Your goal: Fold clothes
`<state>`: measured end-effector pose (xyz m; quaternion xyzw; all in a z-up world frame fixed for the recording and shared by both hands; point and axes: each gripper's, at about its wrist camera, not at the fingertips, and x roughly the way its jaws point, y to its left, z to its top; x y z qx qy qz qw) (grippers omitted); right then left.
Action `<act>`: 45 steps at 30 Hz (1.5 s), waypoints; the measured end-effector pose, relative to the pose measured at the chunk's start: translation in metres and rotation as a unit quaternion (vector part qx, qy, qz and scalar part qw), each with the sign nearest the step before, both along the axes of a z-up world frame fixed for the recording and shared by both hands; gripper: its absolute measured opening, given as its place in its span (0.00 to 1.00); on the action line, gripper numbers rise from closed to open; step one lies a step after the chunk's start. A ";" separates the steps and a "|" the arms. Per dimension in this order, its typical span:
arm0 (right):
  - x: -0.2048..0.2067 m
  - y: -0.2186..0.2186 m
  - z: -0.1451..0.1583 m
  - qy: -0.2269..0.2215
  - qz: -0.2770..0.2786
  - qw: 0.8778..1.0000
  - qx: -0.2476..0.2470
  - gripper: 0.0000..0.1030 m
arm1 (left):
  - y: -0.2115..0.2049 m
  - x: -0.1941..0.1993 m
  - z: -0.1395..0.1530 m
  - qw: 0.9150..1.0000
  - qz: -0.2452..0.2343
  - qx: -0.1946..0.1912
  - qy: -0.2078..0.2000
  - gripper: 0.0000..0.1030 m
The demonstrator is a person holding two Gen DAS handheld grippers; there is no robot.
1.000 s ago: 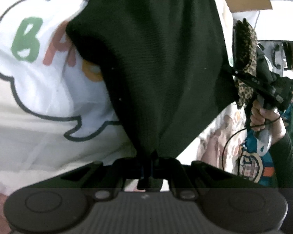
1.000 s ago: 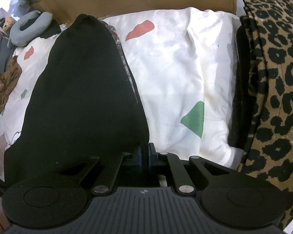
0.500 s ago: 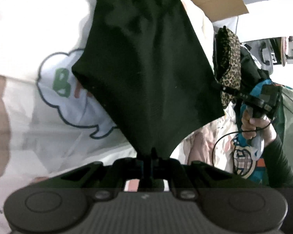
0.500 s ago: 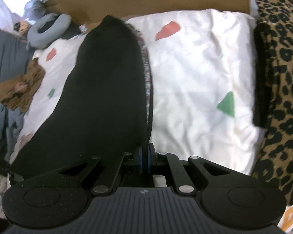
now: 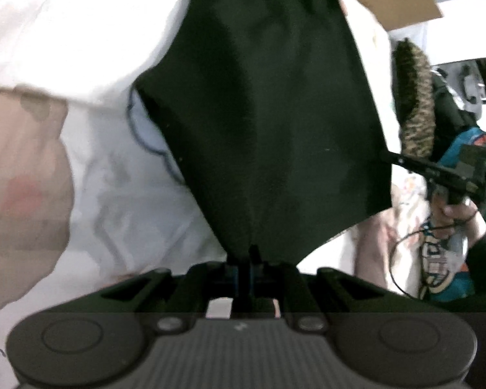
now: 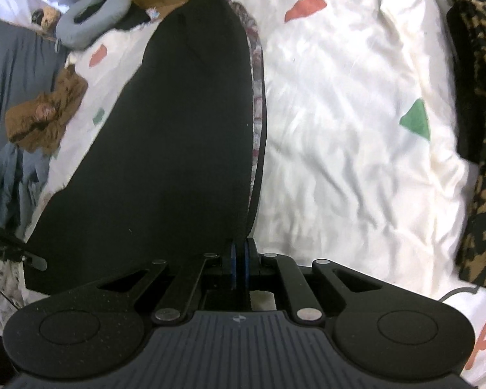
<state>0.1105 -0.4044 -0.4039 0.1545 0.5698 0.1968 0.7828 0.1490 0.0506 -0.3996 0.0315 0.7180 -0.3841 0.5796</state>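
Black garment [image 6: 165, 149] stretched above white bedsheet [image 6: 356, 136], left hand-held gripper [image 5: 243, 259] and right hand-held gripper [image 6: 239, 253] each clamped on corner; keep edge taut, corners level while lowering

So the left gripper [image 5: 243, 259] has its jaws pinched tight on the bottom corner of a black garment [image 5: 269, 113], which fans up and out over a white bedsheet [image 5: 81, 32] with blurry cartoon prints. Off to the right, a hand [image 5: 457, 217] holds the right gripper [image 5: 387, 156], its tip right at the cloth's edge, and there's a leopard-print piece [image 5: 416, 97] just behind it.
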 end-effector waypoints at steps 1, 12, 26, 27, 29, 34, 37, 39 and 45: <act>-0.001 0.002 -0.004 0.003 0.002 1.000 -0.001 0.03 | 0.002 0.000 -0.006 1.000 -0.001 0.006 -0.001 0.05; -0.011 -0.004 -0.033 0.052 -0.022 0.998 0.038 0.30 | 0.003 0.009 -0.024 0.999 -0.009 0.029 -0.010 0.05; -0.009 -0.018 -0.072 0.093 -0.074 0.975 0.185 0.32 | -0.005 0.012 -0.038 0.999 -0.010 0.044 -0.010 0.06; -0.008 -0.019 -0.076 0.097 -0.078 0.972 0.198 0.32 | -0.006 0.012 -0.039 0.999 -0.010 0.044 -0.010 0.06; -0.005 -0.023 -0.084 0.110 -0.089 0.963 0.228 0.32 | -0.006 0.012 -0.040 0.999 -0.008 0.044 -0.008 0.06; -0.003 -0.032 -0.095 0.133 -0.101 0.948 0.270 0.30 | -0.006 0.013 -0.042 0.999 -0.001 0.042 -0.003 0.06; -0.004 -0.033 -0.098 0.136 -0.104 0.945 0.278 0.29 | -0.008 0.012 -0.043 0.999 0.001 0.042 -0.001 0.06; -0.002 -0.029 -0.096 0.135 -0.103 0.948 0.270 0.27 | -0.008 0.012 -0.043 0.999 0.003 0.041 0.000 0.06; 0.005 -0.020 -0.084 0.130 -0.089 0.962 0.221 0.04 | -0.007 0.009 -0.035 0.999 0.016 0.030 0.005 0.05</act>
